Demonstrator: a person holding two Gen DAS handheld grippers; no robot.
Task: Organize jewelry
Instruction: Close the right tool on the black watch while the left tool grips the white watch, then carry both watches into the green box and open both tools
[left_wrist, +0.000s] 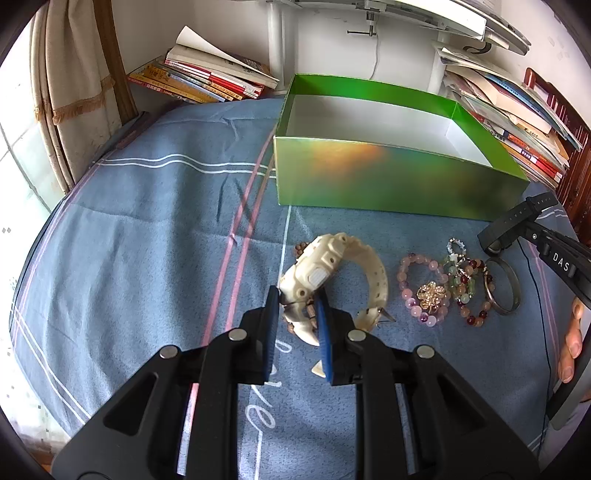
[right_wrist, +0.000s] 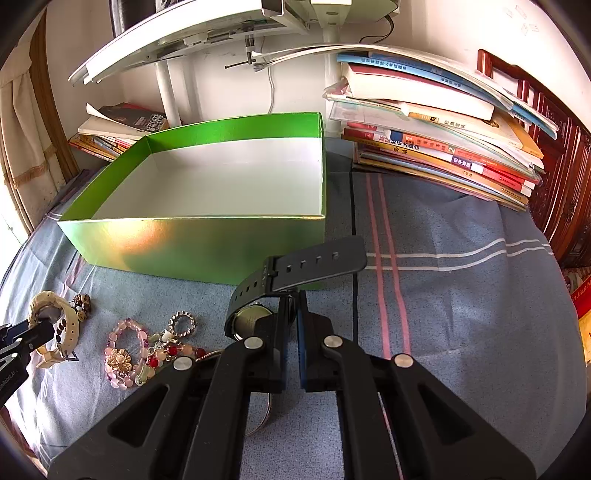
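My left gripper (left_wrist: 297, 297) is shut on the strap of a cream watch (left_wrist: 325, 269), which rests on the blue cloth; it also shows in the right wrist view (right_wrist: 51, 314). My right gripper (right_wrist: 293, 295) is shut on a black watch (right_wrist: 299, 269) and holds it just above the cloth, in front of the open green box (right_wrist: 207, 243). The black watch shows at the right in the left wrist view (left_wrist: 513, 225). The box (left_wrist: 388, 177) has nothing inside it. Pink bead bracelets with a gold flower brooch (left_wrist: 430, 295), mixed bead bracelets (left_wrist: 467, 280) and a metal bangle (left_wrist: 506, 288) lie between the watches.
Stacks of books stand at the back left (left_wrist: 207, 77) and back right (right_wrist: 443, 147). A white lamp stand (right_wrist: 170, 92) rises behind the box. A blue striped cloth (left_wrist: 147, 240) covers the table. A curtain (left_wrist: 70, 92) hangs at the left.
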